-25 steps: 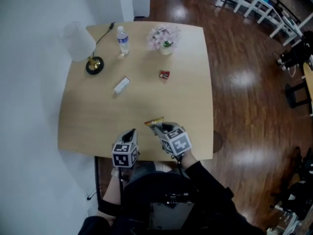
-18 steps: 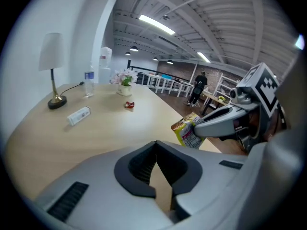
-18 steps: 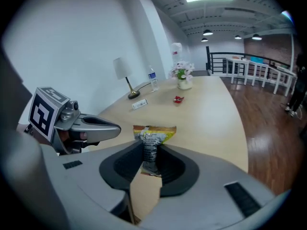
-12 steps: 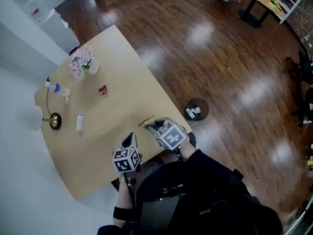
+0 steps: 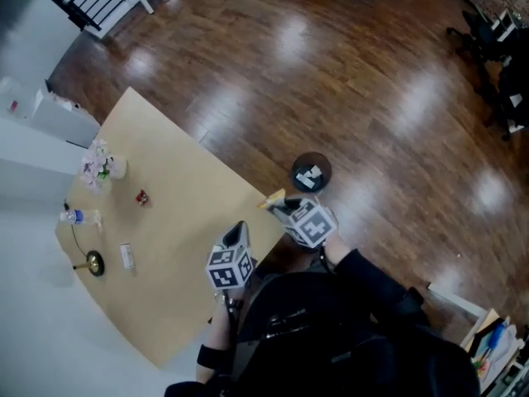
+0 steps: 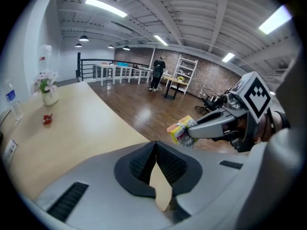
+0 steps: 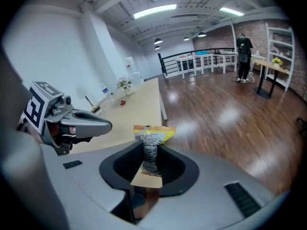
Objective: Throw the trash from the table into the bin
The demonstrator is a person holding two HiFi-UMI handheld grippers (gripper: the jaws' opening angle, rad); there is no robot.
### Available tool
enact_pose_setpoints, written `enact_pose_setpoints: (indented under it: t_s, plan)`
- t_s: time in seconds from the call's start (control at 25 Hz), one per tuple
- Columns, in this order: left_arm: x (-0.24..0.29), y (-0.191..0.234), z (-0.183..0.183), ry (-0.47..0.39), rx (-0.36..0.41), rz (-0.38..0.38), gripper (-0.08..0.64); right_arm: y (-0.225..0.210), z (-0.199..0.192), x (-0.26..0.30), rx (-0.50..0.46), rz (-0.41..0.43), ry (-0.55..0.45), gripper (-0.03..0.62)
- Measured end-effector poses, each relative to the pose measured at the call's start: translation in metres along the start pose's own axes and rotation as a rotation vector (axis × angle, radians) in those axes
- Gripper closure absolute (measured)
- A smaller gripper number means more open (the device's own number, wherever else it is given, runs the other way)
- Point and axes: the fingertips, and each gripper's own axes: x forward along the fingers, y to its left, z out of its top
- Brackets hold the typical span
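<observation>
Snack wrapper pinched in the right gripper, short of the bin

Head view: the right gripper (image 5: pixel 279 205) holds a yellow snack wrapper (image 5: pixel 272 198) over the table (image 5: pixel 190 213) edge, near the round bin (image 5: pixel 294 172) on the floor but not above it. Letting go here would likely drop the wrapper on the floor. The bin holds a white scrap (image 5: pixel 310 174), and a red wrapper (image 5: pixel 142 197) and a white packet (image 5: pixel 126 255) lie on the table. Left gripper view: the left gripper (image 6: pixel 156 150) has its jaws pressed together on nothing. Right gripper view: the jaws clamp only the wrapper's lower part and the top sticks out free – a light, crumpled packet that could drift past a small bin.
</observation>
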Motion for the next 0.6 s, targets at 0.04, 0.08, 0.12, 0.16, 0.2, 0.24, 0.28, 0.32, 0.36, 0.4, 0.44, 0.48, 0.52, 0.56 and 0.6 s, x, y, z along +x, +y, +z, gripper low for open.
enact_pose_setpoints:
  t_s: [0.04, 0.08, 0.12, 0.16, 0.2, 0.24, 0.28, 0.32, 0.36, 0.4, 0.44, 0.48, 0.52, 0.56, 0.6]
  plan:
    - [0.008, -0.010, 0.003, 0.009, 0.015, -0.015, 0.550, -0.016, -0.007, -0.006, 0.024, -0.024, -0.002, 0.495]
    - [0.016, -0.019, 0.006, 0.017, 0.028, -0.027, 0.551, -0.029, -0.014, -0.011, 0.048, -0.042, -0.001, 0.495]
    - [0.024, -0.029, 0.008, 0.026, 0.039, -0.039, 0.551, -0.041, -0.021, -0.016, 0.071, -0.055, 0.001, 0.496]
    - [0.033, -0.038, 0.010, 0.034, 0.047, -0.050, 0.551, -0.051, -0.026, -0.021, 0.092, -0.061, -0.001, 0.495]
    - [0.041, -0.047, 0.012, 0.043, 0.055, -0.061, 0.551, -0.059, -0.029, -0.025, 0.110, -0.060, -0.007, 0.495]
    - [0.049, -0.054, 0.014, 0.051, 0.063, -0.071, 0.551, -0.066, -0.033, -0.028, 0.125, -0.060, -0.011, 0.495]
    - [0.057, -0.062, 0.016, 0.060, 0.070, -0.079, 0.551, -0.074, -0.037, -0.029, 0.139, -0.065, -0.009, 0.495]
    - [0.064, -0.068, 0.017, 0.068, 0.076, -0.085, 0.550, -0.083, -0.043, -0.030, 0.150, -0.073, -0.003, 0.495]
    - [0.070, -0.075, 0.019, 0.073, 0.081, -0.091, 0.551, -0.092, -0.048, -0.031, 0.159, -0.081, 0.000, 0.497]
    - [0.076, -0.083, 0.020, 0.077, 0.083, -0.096, 0.549, -0.100, -0.051, -0.032, 0.164, -0.083, -0.004, 0.497]
    - [0.084, -0.091, 0.022, 0.080, 0.083, -0.101, 0.551, -0.109, -0.053, -0.034, 0.168, -0.082, -0.009, 0.497]
    - [0.092, -0.100, 0.023, 0.084, 0.080, -0.107, 0.551, -0.118, -0.056, -0.036, 0.175, -0.080, -0.011, 0.497]
    - [0.102, -0.108, 0.023, 0.089, 0.072, -0.111, 0.551, -0.129, -0.060, -0.038, 0.185, -0.086, -0.006, 0.495]
    - [0.113, -0.114, 0.023, 0.095, 0.060, -0.114, 0.551, -0.142, -0.068, -0.036, 0.197, -0.101, 0.006, 0.497]
    - [0.124, -0.119, 0.021, 0.102, 0.047, -0.115, 0.551, -0.157, -0.078, -0.032, 0.210, -0.121, 0.021, 0.495]
